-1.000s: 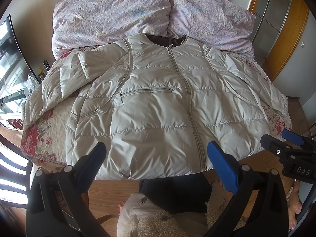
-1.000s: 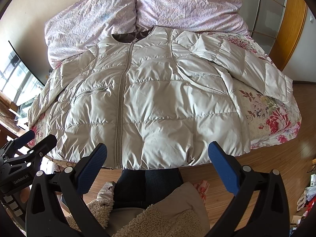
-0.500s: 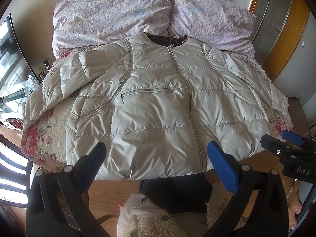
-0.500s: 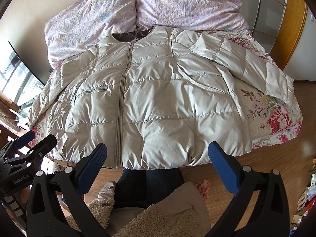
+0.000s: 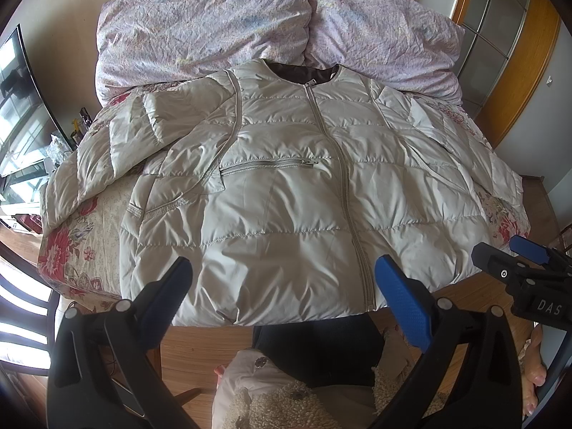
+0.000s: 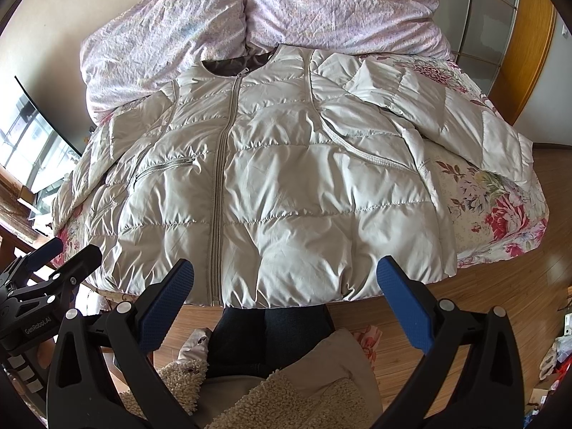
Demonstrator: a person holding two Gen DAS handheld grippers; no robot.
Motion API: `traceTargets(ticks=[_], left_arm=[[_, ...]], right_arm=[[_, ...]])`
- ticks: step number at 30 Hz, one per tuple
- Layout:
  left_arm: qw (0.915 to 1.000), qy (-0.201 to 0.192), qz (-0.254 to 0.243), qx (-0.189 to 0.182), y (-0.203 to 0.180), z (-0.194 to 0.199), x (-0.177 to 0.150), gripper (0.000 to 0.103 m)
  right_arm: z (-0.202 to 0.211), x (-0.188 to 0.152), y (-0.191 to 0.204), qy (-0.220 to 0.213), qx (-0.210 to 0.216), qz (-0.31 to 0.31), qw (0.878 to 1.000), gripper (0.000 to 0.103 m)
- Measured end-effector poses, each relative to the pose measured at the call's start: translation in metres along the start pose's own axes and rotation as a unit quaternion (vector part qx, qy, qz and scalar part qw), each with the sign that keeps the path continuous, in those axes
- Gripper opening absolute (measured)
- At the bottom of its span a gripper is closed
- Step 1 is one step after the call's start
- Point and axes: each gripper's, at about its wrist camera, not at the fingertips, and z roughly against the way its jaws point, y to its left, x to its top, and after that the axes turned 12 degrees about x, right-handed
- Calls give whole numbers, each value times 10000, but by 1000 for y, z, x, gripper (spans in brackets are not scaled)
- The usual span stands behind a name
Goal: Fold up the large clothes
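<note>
A pale grey quilted puffer jacket (image 5: 286, 193) lies front-up and zipped on the floral-covered bed (image 5: 82, 243), its long axis running from the collar at the far end, against two crumpled lilac pillows (image 5: 214, 25), to the hem hanging over the near edge. Its sleeves are spread out to either side. The left hand-held gripper (image 5: 282, 279) hovers over the hem with its blue-padded fingers wide apart and empty; the right hand-held gripper (image 6: 285, 279) does likewise, just beside it. Below them are a person's dark trousers (image 6: 271, 336) and the wooden floor (image 6: 500, 286).
</note>
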Motion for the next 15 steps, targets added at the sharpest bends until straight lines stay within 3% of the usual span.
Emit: traceTargets(ticks=[15], left_arm=[[10000, 3, 1, 3, 0, 0, 0, 101]], right_arm=[[-2, 3, -3, -5, 33, -79, 10000, 102]])
